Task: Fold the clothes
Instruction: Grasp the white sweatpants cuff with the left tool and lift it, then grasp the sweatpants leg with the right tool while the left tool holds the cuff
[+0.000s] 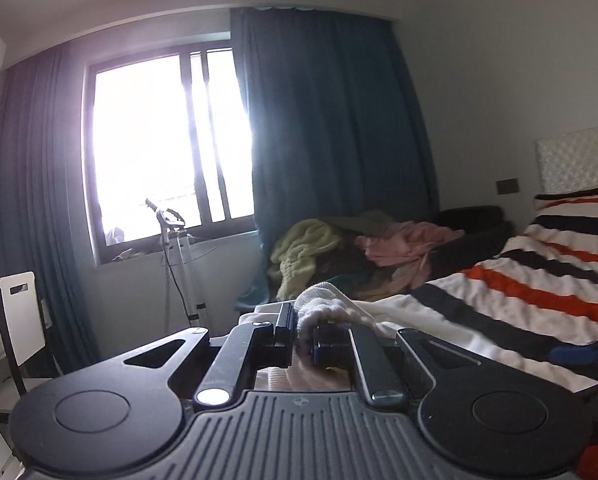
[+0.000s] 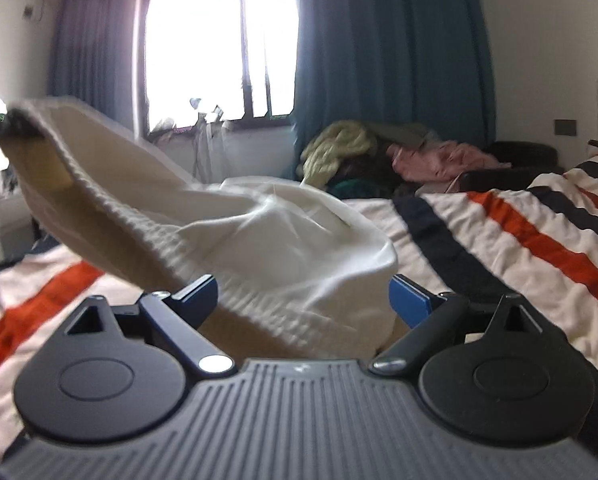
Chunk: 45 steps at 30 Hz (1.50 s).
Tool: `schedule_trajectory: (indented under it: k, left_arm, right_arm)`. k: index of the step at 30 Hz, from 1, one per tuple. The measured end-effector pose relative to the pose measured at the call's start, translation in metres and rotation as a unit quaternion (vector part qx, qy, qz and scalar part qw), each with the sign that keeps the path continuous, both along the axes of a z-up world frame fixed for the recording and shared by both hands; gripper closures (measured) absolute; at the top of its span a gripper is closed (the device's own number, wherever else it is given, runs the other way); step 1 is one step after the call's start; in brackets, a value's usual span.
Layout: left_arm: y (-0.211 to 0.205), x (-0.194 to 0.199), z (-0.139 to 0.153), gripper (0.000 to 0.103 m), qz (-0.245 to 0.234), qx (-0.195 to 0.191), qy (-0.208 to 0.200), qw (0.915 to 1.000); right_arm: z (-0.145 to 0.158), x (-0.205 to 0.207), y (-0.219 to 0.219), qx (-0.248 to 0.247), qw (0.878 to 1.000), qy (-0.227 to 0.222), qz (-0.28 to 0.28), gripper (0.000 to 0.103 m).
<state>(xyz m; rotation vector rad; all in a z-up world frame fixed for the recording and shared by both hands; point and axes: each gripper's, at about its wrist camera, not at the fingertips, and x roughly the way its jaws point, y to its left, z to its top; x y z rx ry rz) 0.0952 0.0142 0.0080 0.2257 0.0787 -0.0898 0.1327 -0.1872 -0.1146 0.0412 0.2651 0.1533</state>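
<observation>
The white garment [image 2: 259, 232] is hanging across the middle of the right wrist frame, its ribbed hem rising to the upper left, lifted off the striped bedspread [image 2: 519, 240]. The left gripper [image 1: 302, 332] is pinching a bunched edge of it at lower centre, while the right gripper [image 2: 303, 300] is standing wide apart with cloth draped between its fingers. Judging by this, a lift-and-spread step is running; next, the right fingers need to be closing on an edge.

The bedcover [image 2: 519, 232] is showing white with orange-red and black stripes. The garment [image 2: 267, 232] is showing cream-white, ribbed along its edge. The curtains [image 1: 331, 128] are hanging teal-blue. In the clothes pile [image 1: 363, 248], yellow-green and pink pieces are showing. The right tool's fingertips [image 2: 409, 300] are showing blue.
</observation>
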Motion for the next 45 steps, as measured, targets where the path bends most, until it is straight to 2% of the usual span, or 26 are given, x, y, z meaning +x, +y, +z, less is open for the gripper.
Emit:
schedule_trajectory:
  k: [6,10,13,15,18,23,25,28,31,33,34,36,38,39,42,45]
  left_arm:
    - [0.028,-0.02,-0.005,0.094,0.009,-0.052,0.033,0.9981]
    - [0.051,-0.02,-0.008,0.094,0.02,-0.067,0.059,0.9958]
    - [0.065,-0.023,-0.011,0.094,0.026,-0.077,0.071,0.9942]
    - [0.072,-0.025,-0.012,0.094,0.023,-0.082,0.072,0.9938]
    - [0.08,-0.024,-0.014,0.094,0.02,-0.1,0.078,0.9917]
    - [0.094,-0.02,-0.016,0.094,0.022,-0.134,0.085,0.9871]
    - [0.105,-0.013,-0.016,0.094,0.033,-0.165,0.093,0.9814]
    - [0.122,-0.005,-0.017,0.094,0.05,-0.199,0.102,0.9734]
    - [0.137,0.005,-0.019,0.094,0.06,-0.219,0.11,0.9676]
    - [0.142,0.012,-0.02,0.094,0.064,-0.229,0.117,0.9642]
    - [0.144,0.014,-0.02,0.094,0.066,-0.23,0.119,0.9637]
    - [0.146,0.016,-0.019,0.094,0.069,-0.23,0.121,0.9632]
    - [0.148,0.016,-0.02,0.094,0.071,-0.229,0.125,0.9629]
    - [0.148,0.015,-0.02,0.094,0.07,-0.227,0.129,0.9628]
    - [0.147,0.011,-0.022,0.094,0.07,-0.22,0.137,0.9633]
    - [0.147,0.002,-0.024,0.094,0.075,-0.218,0.151,0.9613]
  right_arm:
    - [0.022,-0.023,0.024,-0.015,0.998,0.057,-0.007,0.009]
    - [0.03,-0.017,0.047,-0.047,0.993,0.111,-0.01,0.009]
    - [0.034,-0.006,0.06,-0.047,0.988,0.149,-0.014,0.009]
    - [0.036,0.004,0.065,-0.03,0.985,0.167,-0.019,0.009]
    - [0.036,0.014,0.061,0.02,0.985,0.166,-0.032,0.009]
    - [0.022,0.017,0.043,0.053,0.989,0.134,-0.042,0.009]
    - [0.009,0.023,0.03,0.059,0.984,0.153,-0.067,0.009]
    - [-0.021,0.031,-0.006,0.109,0.969,0.189,-0.117,0.01]
    - [-0.039,0.032,-0.038,0.157,0.96,0.18,-0.144,0.013]
    - [-0.038,0.037,-0.047,0.194,0.961,0.151,-0.126,0.025]
    - [-0.036,0.04,-0.046,0.196,0.964,0.138,-0.117,0.03]
    - [-0.031,0.045,-0.034,0.156,0.975,0.12,-0.101,0.043]
    - [-0.029,0.048,-0.02,0.121,0.983,0.12,-0.069,0.083]
    - [-0.028,0.047,-0.014,0.112,0.984,0.124,-0.054,0.092]
    - [-0.015,0.029,0.0,0.067,0.993,0.093,-0.034,0.094]
    - [0.011,0.005,-0.006,0.072,0.996,0.05,-0.017,0.094]
